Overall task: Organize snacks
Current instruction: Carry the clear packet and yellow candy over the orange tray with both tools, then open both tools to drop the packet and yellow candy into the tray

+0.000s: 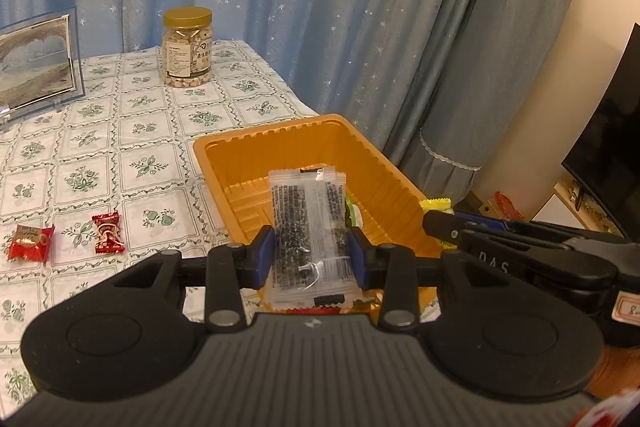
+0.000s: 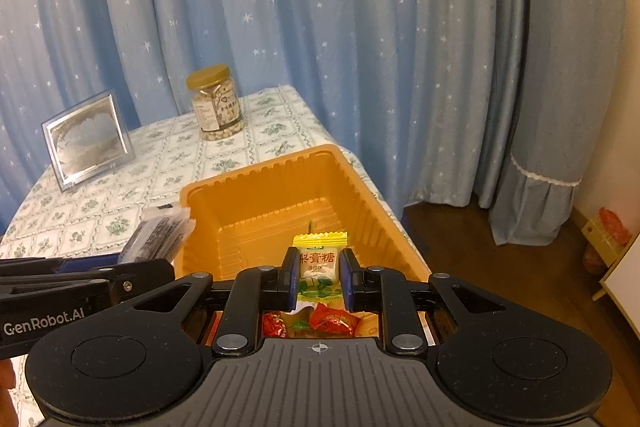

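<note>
Both tongs (image 1: 312,259) (image 2: 319,281) clamp packets over, seemingly, the orange tray (image 2: 256,187).

Table (image 1: 120,155): orange tray (image 1: 224,151), nut jar (image 1: 187,47), photo frame (image 1: 36,63), two red candies (image 1: 108,233)

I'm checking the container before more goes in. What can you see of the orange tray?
The orange tray is a thin, glossy, plastic-looking rectangular tub with ribbed walls and a stepped floor. It sits upright on the tablecloth near the table's edge, its far part bare, with red-wrapped candies at its near end.
</note>
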Available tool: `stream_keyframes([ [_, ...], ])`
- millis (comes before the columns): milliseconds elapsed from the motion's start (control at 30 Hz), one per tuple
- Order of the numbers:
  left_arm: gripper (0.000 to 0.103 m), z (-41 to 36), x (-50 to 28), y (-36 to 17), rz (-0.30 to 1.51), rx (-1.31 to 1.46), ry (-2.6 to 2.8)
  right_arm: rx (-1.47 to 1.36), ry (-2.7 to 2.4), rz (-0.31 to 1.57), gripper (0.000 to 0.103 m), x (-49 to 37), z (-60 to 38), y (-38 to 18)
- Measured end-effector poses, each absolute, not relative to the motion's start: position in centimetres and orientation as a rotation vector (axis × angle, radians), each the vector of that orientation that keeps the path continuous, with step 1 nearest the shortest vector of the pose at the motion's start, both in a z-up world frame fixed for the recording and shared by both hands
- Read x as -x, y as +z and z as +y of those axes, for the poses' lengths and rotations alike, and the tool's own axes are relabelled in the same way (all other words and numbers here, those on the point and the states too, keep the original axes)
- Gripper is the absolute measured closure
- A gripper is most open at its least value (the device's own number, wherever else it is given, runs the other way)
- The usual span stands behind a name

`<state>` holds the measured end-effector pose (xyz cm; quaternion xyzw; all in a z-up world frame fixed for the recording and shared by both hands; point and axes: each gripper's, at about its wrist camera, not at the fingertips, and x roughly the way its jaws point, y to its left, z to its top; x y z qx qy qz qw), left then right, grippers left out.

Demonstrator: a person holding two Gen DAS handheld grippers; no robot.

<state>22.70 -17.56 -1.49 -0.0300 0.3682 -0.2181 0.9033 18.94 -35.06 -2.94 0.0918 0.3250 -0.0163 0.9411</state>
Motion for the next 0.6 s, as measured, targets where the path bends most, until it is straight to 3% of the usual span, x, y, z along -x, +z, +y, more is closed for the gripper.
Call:
stream_keyframes([
  [600,0.067,-19.0,-26.3,-3.8,0.807,0.074,-0.461,-0.209,-0.045,0.694,0.082,-21.2,-36.0,-4.6],
])
